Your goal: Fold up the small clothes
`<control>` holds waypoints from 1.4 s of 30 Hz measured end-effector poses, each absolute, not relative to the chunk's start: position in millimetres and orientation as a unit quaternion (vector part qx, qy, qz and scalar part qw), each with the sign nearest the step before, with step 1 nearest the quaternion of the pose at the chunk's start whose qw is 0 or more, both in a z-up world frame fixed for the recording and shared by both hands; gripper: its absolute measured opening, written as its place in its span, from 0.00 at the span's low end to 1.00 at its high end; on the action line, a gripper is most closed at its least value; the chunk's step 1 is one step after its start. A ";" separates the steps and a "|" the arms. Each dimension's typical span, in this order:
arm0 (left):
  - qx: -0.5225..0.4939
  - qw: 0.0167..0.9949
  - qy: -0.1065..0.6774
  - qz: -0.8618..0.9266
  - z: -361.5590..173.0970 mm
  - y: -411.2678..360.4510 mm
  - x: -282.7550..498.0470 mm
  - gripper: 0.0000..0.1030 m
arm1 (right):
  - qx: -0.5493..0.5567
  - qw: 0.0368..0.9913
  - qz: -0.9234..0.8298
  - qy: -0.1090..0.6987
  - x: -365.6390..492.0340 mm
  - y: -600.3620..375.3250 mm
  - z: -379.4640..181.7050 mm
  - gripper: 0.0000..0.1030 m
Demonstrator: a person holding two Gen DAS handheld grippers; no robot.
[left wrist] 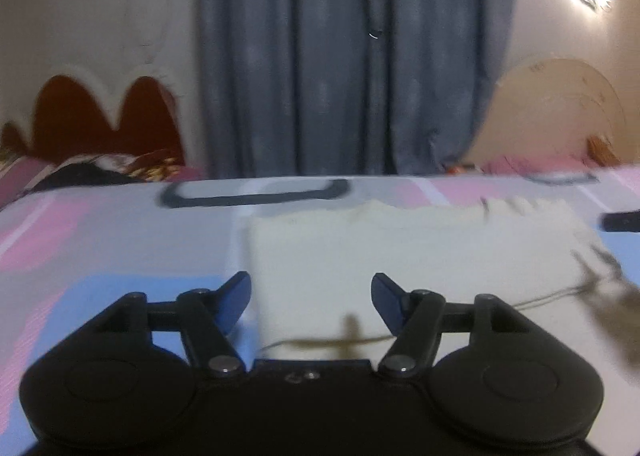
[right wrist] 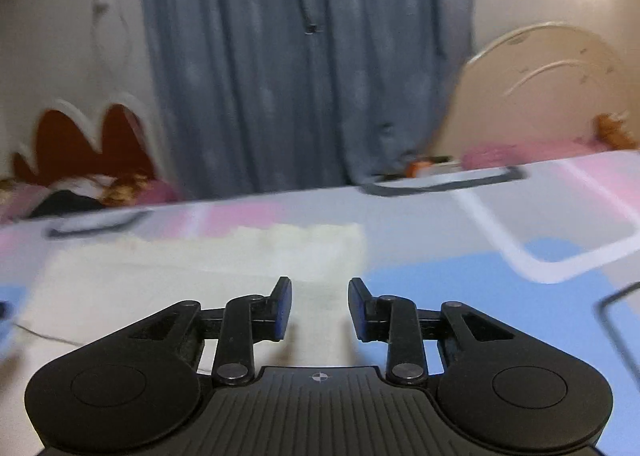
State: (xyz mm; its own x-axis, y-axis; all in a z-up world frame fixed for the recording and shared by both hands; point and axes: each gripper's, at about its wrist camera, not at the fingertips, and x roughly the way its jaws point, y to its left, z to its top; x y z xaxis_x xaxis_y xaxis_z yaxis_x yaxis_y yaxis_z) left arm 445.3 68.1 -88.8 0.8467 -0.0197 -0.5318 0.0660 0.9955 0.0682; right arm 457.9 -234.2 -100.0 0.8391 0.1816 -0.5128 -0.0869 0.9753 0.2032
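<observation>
A cream-white small cloth lies flat on the patterned bed sheet, folded into a rectangle with a ragged far edge. My left gripper is open and empty, low over the cloth's near left part. In the right wrist view the same cloth spreads to the left and centre. My right gripper is open and empty over the cloth's near right edge. A thin loose thread lies across the cloth's near edge.
The sheet has pink, blue and grey blocks with dark outlined rectangles. Grey curtains hang behind the bed. A cream headboard stands at the right, a red scalloped one at the left, with bedding below it.
</observation>
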 end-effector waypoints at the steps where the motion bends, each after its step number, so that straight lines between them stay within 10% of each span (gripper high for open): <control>1: 0.045 0.956 0.290 -0.025 -95.8 61.1 454.6 0.63 | 0.079 0.954 0.081 0.279 460.8 -225.4 -103.2 0.30; 3: 0.046 0.940 0.337 -0.028 -121.2 58.5 469.7 0.66 | 0.058 0.949 0.087 0.297 467.0 -210.4 -118.0 0.28; 5: 0.012 0.942 0.334 -0.041 -124.0 72.2 465.3 0.66 | 0.042 0.938 0.057 0.339 472.4 -213.0 -140.2 0.00; 20: 0.001 0.939 0.343 -0.023 -126.2 88.2 571.4 0.74 | 0.064 0.942 0.122 0.305 536.8 -157.7 -131.2 0.00; 24: 0.003 0.945 0.328 0.002 -110.0 95.0 558.6 0.63 | 0.075 0.944 0.068 0.315 552.4 -175.8 -142.6 0.00; 32: 0.055 0.944 0.309 -0.102 -111.6 -6.2 541.9 0.73 | 0.065 0.942 0.145 0.296 543.8 -133.6 -128.5 0.00; 42: 0.051 0.947 0.315 -0.043 -115.9 57.8 515.6 0.75 | 0.051 0.949 0.045 0.308 505.7 -242.5 -141.7 0.00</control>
State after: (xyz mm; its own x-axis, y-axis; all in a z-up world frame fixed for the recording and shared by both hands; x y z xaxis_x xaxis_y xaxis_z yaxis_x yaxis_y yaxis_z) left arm 515.6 57.8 -115.9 0.7985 -0.0485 -0.6000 0.1131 0.9911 0.0704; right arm 505.7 -242.5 -141.7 0.8060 0.1156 -0.5806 -0.0533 0.9909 0.1234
